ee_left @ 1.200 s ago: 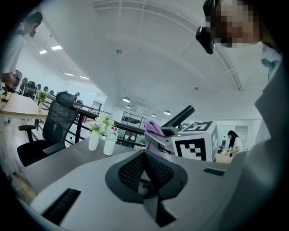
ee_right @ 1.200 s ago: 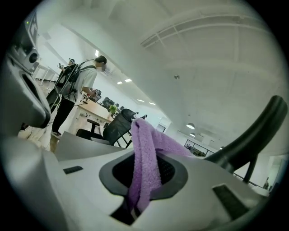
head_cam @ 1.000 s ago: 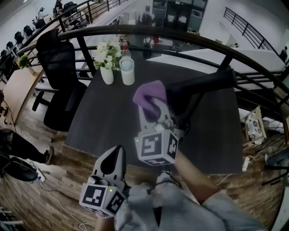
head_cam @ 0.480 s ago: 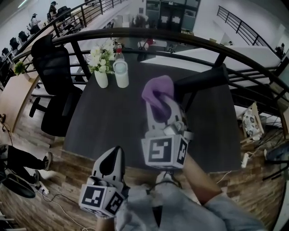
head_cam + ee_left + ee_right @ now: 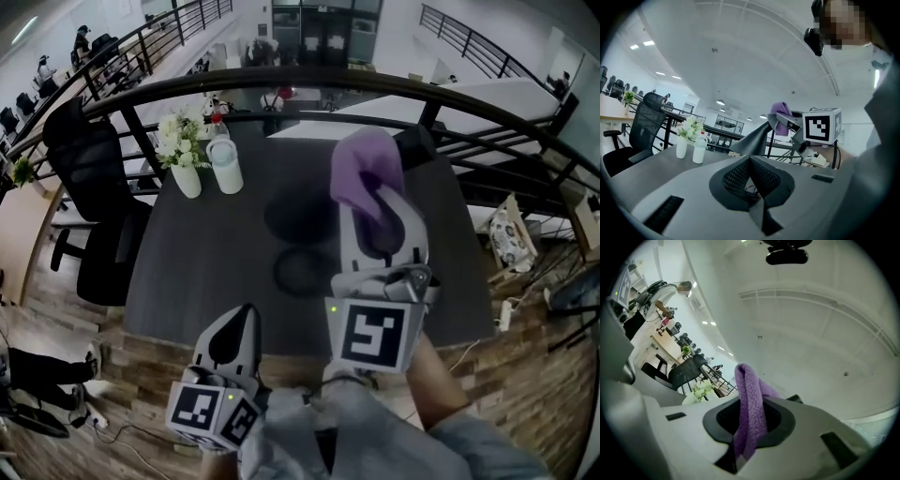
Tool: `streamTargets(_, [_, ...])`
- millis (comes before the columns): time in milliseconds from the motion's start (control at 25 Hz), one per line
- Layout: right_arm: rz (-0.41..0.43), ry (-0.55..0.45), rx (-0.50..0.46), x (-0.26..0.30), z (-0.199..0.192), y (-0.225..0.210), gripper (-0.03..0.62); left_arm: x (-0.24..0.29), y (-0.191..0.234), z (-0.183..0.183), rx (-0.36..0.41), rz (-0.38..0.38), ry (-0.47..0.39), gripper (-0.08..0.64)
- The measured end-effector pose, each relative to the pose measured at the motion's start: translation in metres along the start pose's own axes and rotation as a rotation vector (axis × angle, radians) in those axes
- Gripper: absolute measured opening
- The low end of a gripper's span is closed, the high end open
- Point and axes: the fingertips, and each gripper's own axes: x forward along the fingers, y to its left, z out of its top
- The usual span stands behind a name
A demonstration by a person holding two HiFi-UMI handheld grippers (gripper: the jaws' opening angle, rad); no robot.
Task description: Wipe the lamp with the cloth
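Two claws, one cloth [image 5: 364, 164], one lamp [image 5: 752, 140]. Item, cloth: purple, fleecy, judged soft and light. It sits folded in your right claw [image 5: 382, 202], whose jaws are clamped on the fold, with a loose lobe standing above the tips. Expect it to drape and bunch rather than push, so wipe with the free lobe and not the hard tips. Item, lamp: dark, with a conical shade on what looks like a thin stem. It stands on the desk [image 5: 206, 262], largely hidden behind the right claw in the head view. The cloth is raised beside the lamp's upper end; whether they touch cannot be told. The lamp is probably light and top-heavy, so press gently and steady it at the stem if needed. Item, left claw [image 5: 244, 314]: jaws together, empty, low at the near desk edge. Also present: vase of white flowers [image 5: 183, 159] and white bottle [image 5: 226, 165] at the far left corner, well apart from the lamp; black office chair [image 5: 89, 187]; railing [image 5: 281, 80] behind. Nothing seen between cloth and lamp.
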Motion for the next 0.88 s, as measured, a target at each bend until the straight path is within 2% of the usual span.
streamTargets(200, [-0.062,-0.027,-0.008,-0.014,0.011,-0.038,0.057,0.007,-0.007,0.003,0.013,-0.035,-0.018,0.014])
streamTargets(320, [-0.090,-0.015,0.099,-0.023,0.004,-0.059,0.057,0.010,-0.011,0.002,0.018,-0.049,-0.014,0.014])
streamTargets(480, [-0.082,-0.086,0.251,-0.032,0.006,-0.083,0.057,0.018,-0.019,0.006,0.039,-0.083,-0.038,0.014])
streamTargets(560, [-0.091,-0.112,0.285,-0.037,0.005,-0.095,0.057,0.023,-0.021,0.008,0.040,-0.092,-0.037,0.014])
streamTargets(760, [-0.151,-0.104,0.309,-0.043,-0.016,-0.129,0.057,0.039,-0.028,0.009,0.037,-0.114,-0.029,0.014])
streamTargets(880, [-0.110,-0.098,0.388,-0.040,-0.033,-0.137,0.057,0.048,-0.032,0.011,0.038,-0.124,-0.029,0.014])
